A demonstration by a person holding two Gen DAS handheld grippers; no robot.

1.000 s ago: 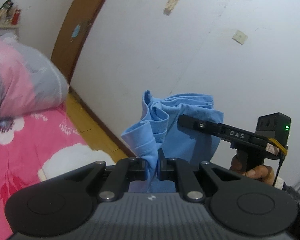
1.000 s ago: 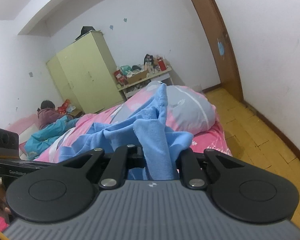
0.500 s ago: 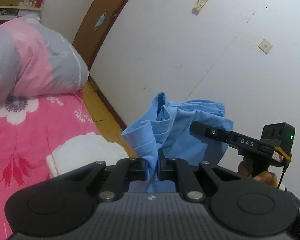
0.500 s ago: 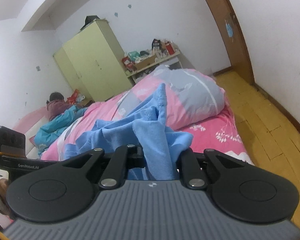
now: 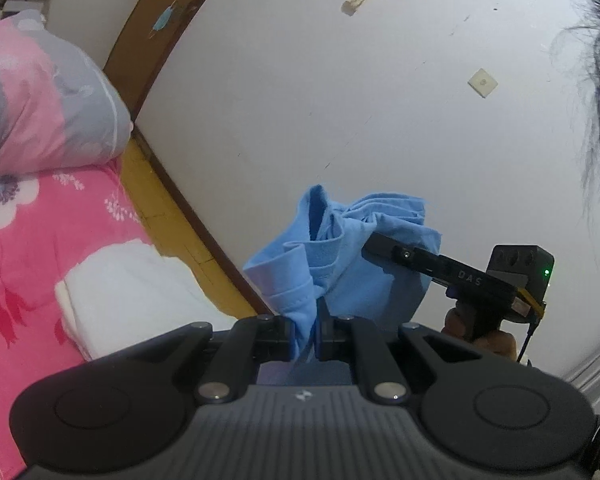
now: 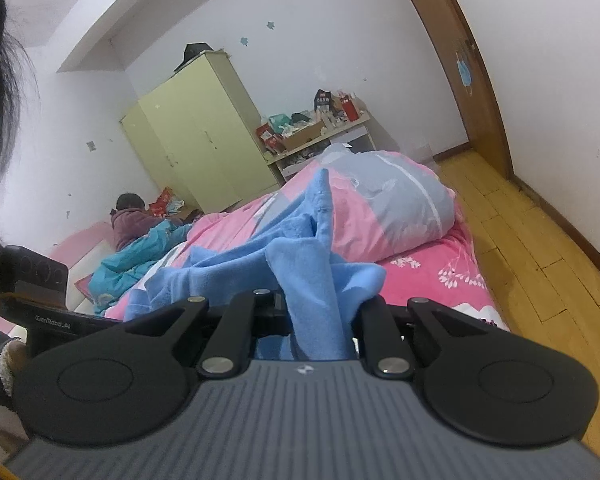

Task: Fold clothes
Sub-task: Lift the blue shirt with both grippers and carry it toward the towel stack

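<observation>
My left hand-held gripper [image 5: 304, 334] is clamped on a bunched fold of the soft light-blue cotton garment [image 5: 336, 256], the hemmed edge pinched tight between the two black jaws. The cloth rises in front of me in a crumpled peak, held up in the air off the bed, against the white wall. To the right in the left wrist view I see my right hand-held gripper [image 5: 374, 244] from the side, its black fingers sunk into the same blue cloth, with a hand [image 5: 480, 334] wrapped around its grip below.

From the right wrist view, that gripper [image 6: 320, 320] is closed on a thick twisted rope of the garment [image 6: 300, 256], which fans out to the left and stands up in a point ahead. The left unit [image 6: 40, 304] shows at the left edge.

Below lies the bed with a bright pink floral sheet [image 6: 440, 276], and a rolled pink-and-grey quilt [image 6: 396, 208] on it. A pale yellow-green wardrobe [image 6: 196, 140] stands against the far wall, beside a cluttered white shelf [image 6: 320, 136]. Yellow wooden floorboards [image 6: 540, 264] run along the bed's right side.
</observation>
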